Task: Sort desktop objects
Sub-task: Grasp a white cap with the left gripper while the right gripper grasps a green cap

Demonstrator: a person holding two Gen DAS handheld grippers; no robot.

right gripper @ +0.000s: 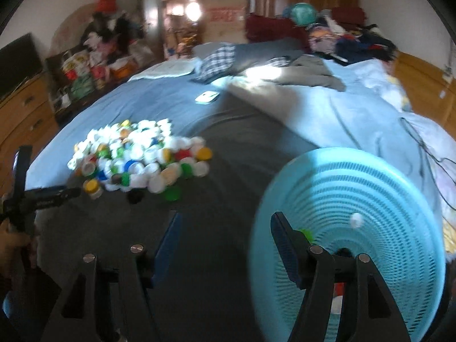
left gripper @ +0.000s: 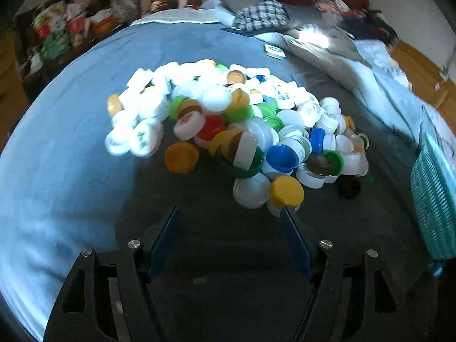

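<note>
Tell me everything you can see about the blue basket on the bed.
The basket is round, light turquoise plastic, its wall and floor pierced with rows of small slots. It sits on the dark bedsheet, right of the bottle cap pile and apart from it. Inside lie a few caps: white, green, red. The right gripper hangs open, one finger over its near rim.
</note>
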